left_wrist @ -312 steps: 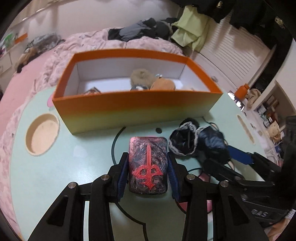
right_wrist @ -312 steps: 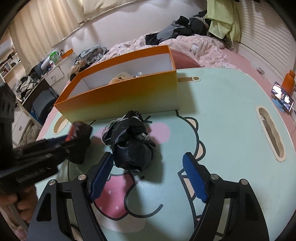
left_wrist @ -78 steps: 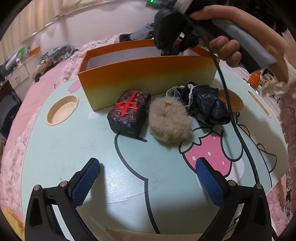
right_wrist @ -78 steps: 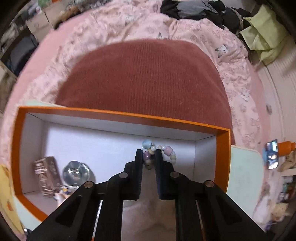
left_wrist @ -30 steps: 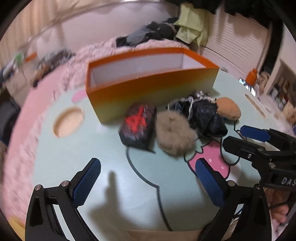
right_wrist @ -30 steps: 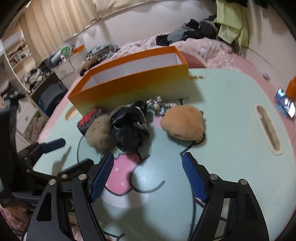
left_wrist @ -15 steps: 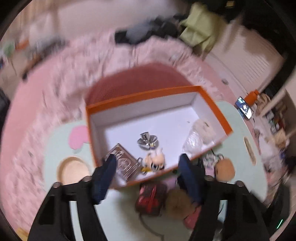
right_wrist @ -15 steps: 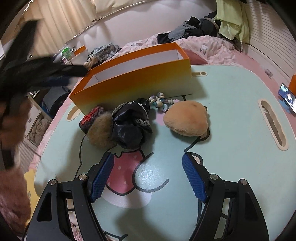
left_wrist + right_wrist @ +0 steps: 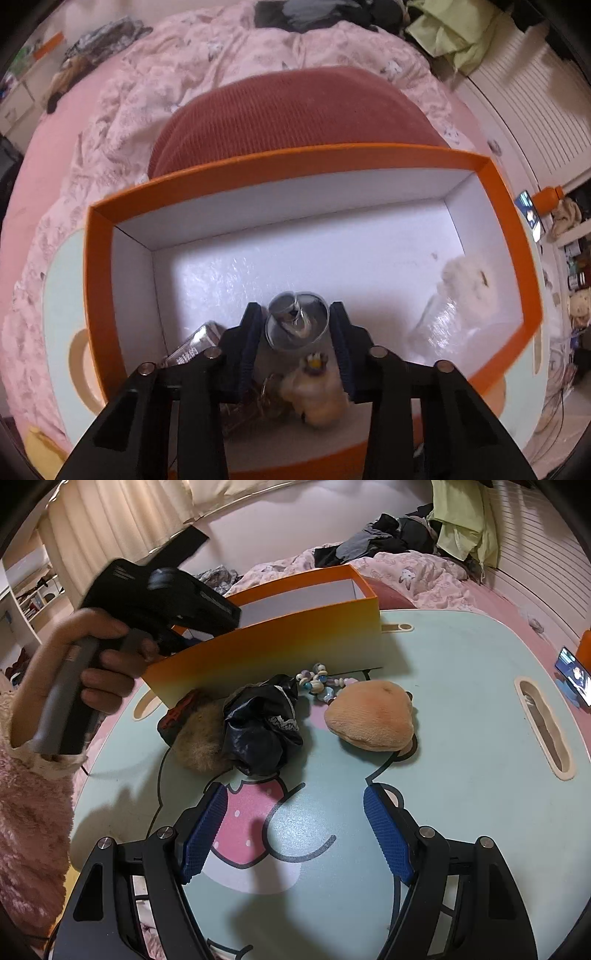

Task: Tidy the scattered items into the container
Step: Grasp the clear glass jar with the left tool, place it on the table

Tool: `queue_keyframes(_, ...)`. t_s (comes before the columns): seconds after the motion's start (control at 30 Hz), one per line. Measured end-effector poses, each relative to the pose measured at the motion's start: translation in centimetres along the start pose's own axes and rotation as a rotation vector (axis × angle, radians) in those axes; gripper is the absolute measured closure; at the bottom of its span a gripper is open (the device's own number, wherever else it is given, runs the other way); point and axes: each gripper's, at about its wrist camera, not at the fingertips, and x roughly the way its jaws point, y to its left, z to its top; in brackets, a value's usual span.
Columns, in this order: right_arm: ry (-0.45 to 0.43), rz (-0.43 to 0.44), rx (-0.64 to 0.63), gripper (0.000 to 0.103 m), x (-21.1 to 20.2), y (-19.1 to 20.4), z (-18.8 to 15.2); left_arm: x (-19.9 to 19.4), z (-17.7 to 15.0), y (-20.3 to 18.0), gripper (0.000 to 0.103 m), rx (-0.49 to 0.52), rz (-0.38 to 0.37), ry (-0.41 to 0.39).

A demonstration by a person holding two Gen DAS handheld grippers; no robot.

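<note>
My left gripper [image 9: 295, 311] reaches down into the orange box [image 9: 99, 280], its jaws closing on a round glass bottle [image 9: 297, 326]; both pads touch the bottle's sides. Beside it lie a small cream figure [image 9: 317, 395] and a clear-cased pack [image 9: 192, 350]. In the right wrist view, a black cloth [image 9: 262, 723], a furry brown ball [image 9: 201, 738], a tan plush bun [image 9: 373, 716], a bead bracelet [image 9: 321, 681] and a dark red-marked block [image 9: 177, 709] lie in front of the box [image 9: 280, 642]. My right gripper [image 9: 295, 794] hangs open over the strawberry print, holding nothing.
A white fluffy item [image 9: 469, 284] and crinkled clear plastic [image 9: 439, 321] sit at the box's right end. A person's hand [image 9: 99, 657] holds the left gripper at the box's left end. The mint table [image 9: 461, 701] has slots near its edges; a bed lies behind.
The left gripper has swung from above the table to over the box and dropped into it, its jaws narrowing from wide apart onto the glass bottle. The right gripper has not moved.
</note>
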Motion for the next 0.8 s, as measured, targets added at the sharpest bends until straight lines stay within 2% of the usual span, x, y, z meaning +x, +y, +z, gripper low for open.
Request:
queue_keyframes(0.17, 0.000, -0.002, 0.000, 0.027, 0.0, 0.0, 0.0, -0.5, -0.1, 0.3, 0.074, 0.002, -0.030, -0.008)
queue_keyframes(0.37, 0.000, -0.002, 0.000, 0.027, -0.1, 0.0, 0.0, -5.5, -0.5, 0.7, 0.074, 0.015, -0.098, -0.133)
queue_keyframes(0.47, 0.000, -0.002, 0.001, 0.027, -0.1, 0.0, -0.1, -8.5, -2.5, 0.5, 0.074, 0.048, -0.139, -0.207)
queue_keyframes(0.57, 0.000, -0.002, 0.000, 0.027, -0.1, 0.0, -0.1, -10.1, -5.6, 0.8, 0.074, 0.082, -0.208, -0.231)
queue_keyframes(0.67, 0.002, -0.004, -0.002, 0.027, -0.2, 0.0, 0.0, -10.3, -9.2, 1.6, 0.074, 0.092, -0.294, -0.212)
queue_keyframes(0.8, 0.002, -0.005, 0.000, 0.027, -0.2, 0.0, 0.0, -8.7, -14.0, 1.8, 0.074, 0.127, -0.314, -0.143)
